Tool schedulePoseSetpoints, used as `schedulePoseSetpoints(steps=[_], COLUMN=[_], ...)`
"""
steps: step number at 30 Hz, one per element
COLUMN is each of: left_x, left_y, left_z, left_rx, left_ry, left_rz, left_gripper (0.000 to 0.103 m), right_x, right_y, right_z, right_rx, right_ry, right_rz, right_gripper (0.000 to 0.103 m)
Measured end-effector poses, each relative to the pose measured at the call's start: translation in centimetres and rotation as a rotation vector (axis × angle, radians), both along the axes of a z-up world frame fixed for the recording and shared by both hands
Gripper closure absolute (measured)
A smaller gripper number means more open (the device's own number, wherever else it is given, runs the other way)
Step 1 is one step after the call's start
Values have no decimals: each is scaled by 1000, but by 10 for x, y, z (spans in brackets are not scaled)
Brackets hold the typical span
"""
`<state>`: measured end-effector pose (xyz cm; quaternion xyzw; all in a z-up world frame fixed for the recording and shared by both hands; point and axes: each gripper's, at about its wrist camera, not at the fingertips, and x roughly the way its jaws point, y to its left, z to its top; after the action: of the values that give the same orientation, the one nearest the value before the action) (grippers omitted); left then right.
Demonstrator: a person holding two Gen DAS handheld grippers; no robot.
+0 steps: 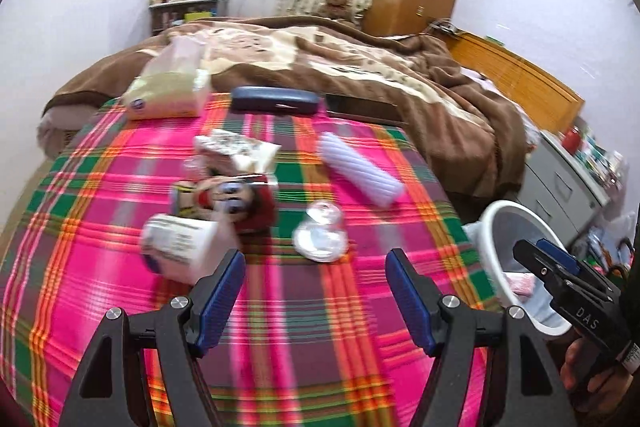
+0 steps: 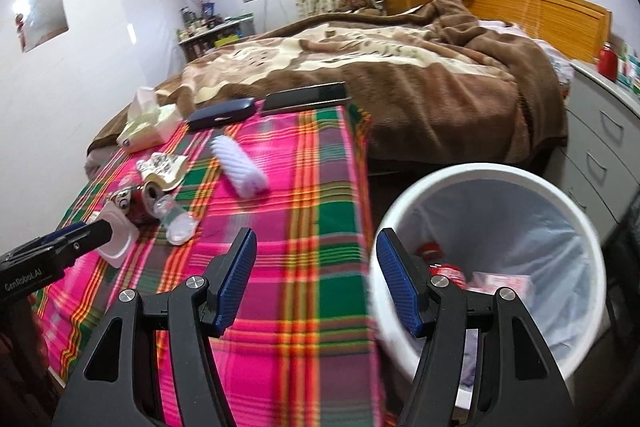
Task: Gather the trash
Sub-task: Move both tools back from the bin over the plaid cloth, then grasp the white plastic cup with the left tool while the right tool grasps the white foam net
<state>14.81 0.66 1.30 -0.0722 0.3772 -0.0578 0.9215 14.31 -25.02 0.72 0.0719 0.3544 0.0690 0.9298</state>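
Jaws: left gripper and right gripper both agape, empty | trash: white cup lying on its side on plaid bedspread, well apart from bin | left nearer, cup just beyond its left finger.

Left gripper, right gripper: jaws apart, empty.

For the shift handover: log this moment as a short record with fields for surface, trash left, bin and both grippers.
surface: plaid cloth on the bed
trash left: crushed can, clear plastic bottle, white ribbed bottle, crumpled wrapper, white box
bin: white bin beside the bed, lined, some trash inside
left gripper: open, empty
right gripper: open, empty
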Motion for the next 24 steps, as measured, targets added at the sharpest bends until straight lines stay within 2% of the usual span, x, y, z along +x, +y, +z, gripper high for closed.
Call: schedulePoseSetpoints(steps=[7, 18, 24], left_x=[5, 23, 23], left_y=[42, 71, 86], left_z=[-6, -28, -33], left_rx=[-15, 1, 16], left_ry=[12, 92, 107], left_rz=[100, 132, 147], left_gripper=[31, 28, 28], right_x=[22, 78, 106], right_y=[26, 52, 64], right_z=[-1, -6, -16], right_rx=[-25, -39, -49], right_ry=[12, 56, 107], right_rz=[66, 154, 195], right_gripper=[39, 39, 39])
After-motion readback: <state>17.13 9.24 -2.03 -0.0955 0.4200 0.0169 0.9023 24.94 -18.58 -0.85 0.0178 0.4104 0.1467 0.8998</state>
